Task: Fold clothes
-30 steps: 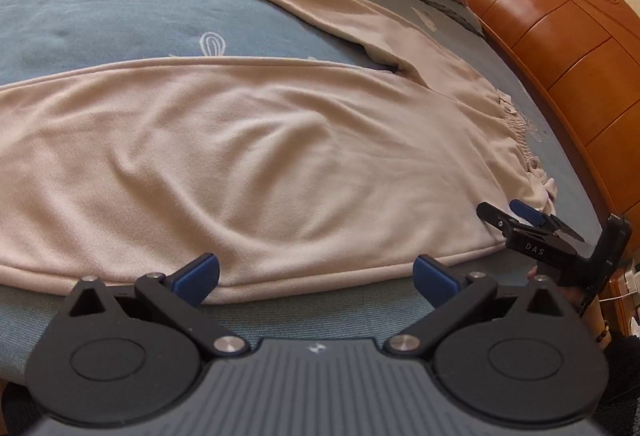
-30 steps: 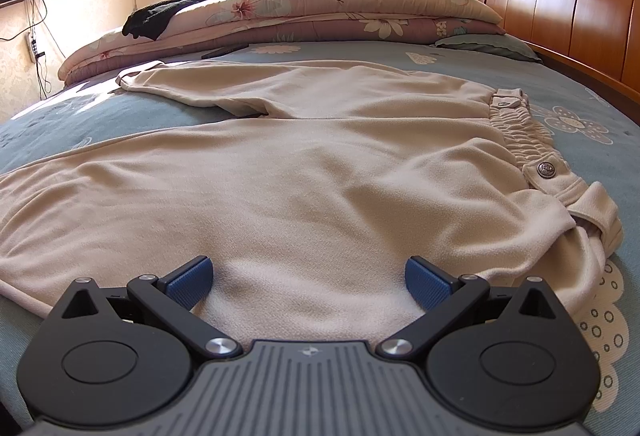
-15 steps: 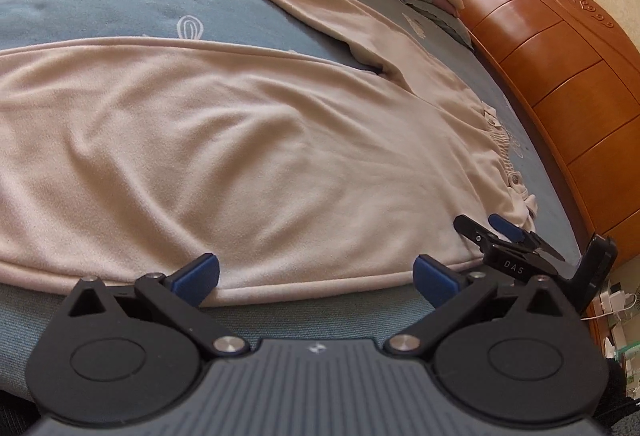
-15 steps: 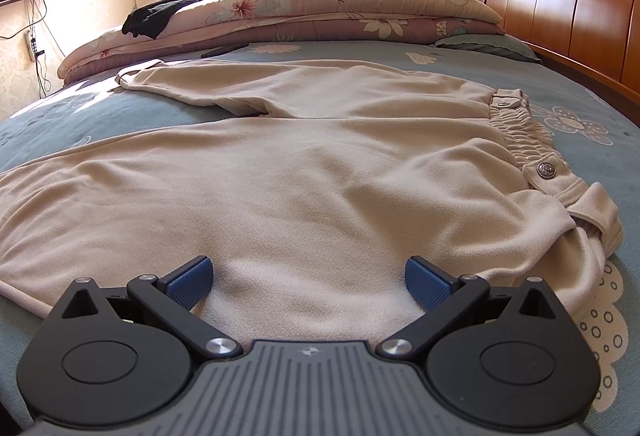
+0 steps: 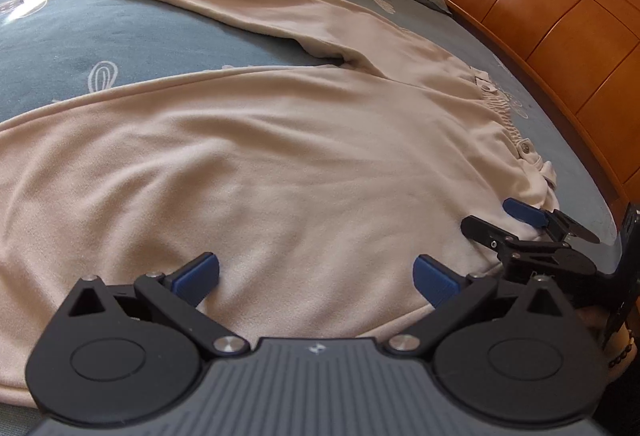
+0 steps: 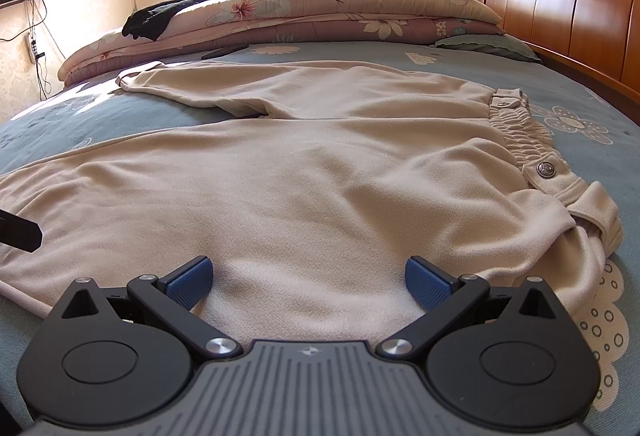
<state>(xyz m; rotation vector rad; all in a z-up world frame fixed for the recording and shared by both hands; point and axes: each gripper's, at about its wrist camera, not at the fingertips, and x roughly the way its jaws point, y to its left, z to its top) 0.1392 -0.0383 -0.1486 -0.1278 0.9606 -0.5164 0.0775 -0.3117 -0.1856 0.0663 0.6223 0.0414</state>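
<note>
Beige trousers (image 5: 280, 156) lie spread flat on the blue bedsheet (image 5: 120, 36), legs running left and the waistband (image 6: 520, 128) with its metal button (image 6: 546, 169) at the right. My left gripper (image 5: 316, 272) is open, its blue pads straddling the cloth just past the near hem of the near leg. Over the same near edge, closer to the waistband, my right gripper (image 6: 308, 278) is open above the trousers (image 6: 320, 176). The left wrist view also shows the right gripper (image 5: 494, 216) low on the cloth at the right. Neither holds anything.
Folded quilts and pillows (image 6: 320, 16) are stacked at the far side of the bed, with a black garment (image 6: 168, 12) on top. A wooden headboard (image 6: 580, 16) runs along the right. A dark flat object (image 6: 224, 52) lies beyond the far trouser leg.
My left gripper has moved forward, from short of the near hem to over the cloth, and closer to the right gripper. The right gripper has stayed where it was.
</note>
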